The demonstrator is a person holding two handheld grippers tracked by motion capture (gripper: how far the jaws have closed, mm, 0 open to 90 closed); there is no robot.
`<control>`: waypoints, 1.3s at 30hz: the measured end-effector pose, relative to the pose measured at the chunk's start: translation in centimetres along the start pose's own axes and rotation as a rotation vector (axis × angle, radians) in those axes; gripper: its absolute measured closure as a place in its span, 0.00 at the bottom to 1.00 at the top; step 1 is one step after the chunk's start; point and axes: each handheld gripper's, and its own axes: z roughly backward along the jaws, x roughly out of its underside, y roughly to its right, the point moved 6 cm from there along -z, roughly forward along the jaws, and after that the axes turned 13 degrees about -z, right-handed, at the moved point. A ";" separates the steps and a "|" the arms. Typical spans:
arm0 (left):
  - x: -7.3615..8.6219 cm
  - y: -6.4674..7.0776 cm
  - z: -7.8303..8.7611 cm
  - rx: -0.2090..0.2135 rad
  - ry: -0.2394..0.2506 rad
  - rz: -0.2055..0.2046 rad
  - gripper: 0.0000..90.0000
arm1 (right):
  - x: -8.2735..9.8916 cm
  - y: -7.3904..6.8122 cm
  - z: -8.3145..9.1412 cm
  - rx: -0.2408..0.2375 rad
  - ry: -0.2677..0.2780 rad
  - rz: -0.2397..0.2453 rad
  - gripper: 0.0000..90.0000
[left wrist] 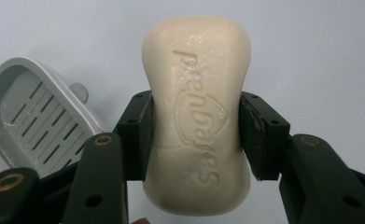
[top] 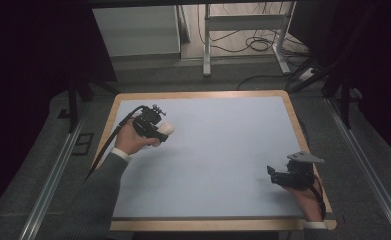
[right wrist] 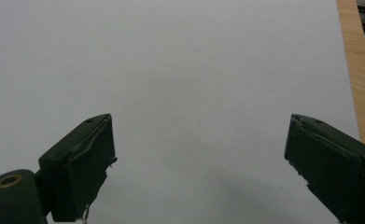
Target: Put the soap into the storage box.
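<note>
In the high view, your left gripper (top: pixel 164 131) holds a bar of soap (top: pixel 166 129) above the table (top: pixel 223 150) near its left edge; your right gripper (top: pixel 273 173) sits near the right edge. In the left gripper view, both jaws clamp the soap's sides, with a grey soap dish (left wrist: pixel 35 119) lying beside them. In the right gripper view, the jaws stand wide apart over bare tabletop.

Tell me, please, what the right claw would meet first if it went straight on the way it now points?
Probably nothing: the right claw, jaws apart, points over bare grey mat, and its way looks free as far as that view reaches.
</note>
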 end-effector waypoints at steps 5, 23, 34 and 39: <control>0.0 -0.8 0.1 -0.011 0.002 0.020 0.55 | 0.0 0.0 -0.1 0.001 -0.001 -0.002 0.09; 0.2 -3.6 -0.6 -0.033 -0.015 0.105 0.55 | 0.2 0.0 -0.2 0.008 -0.012 -0.004 0.09; 0.6 -5.1 -0.8 -0.047 -0.025 0.156 0.55 | 0.2 0.2 -0.2 0.011 -0.014 -0.008 0.09; 0.9 -5.6 -1.1 -0.045 -0.045 0.177 0.55 | 0.2 0.2 -0.2 0.012 -0.014 -0.009 0.09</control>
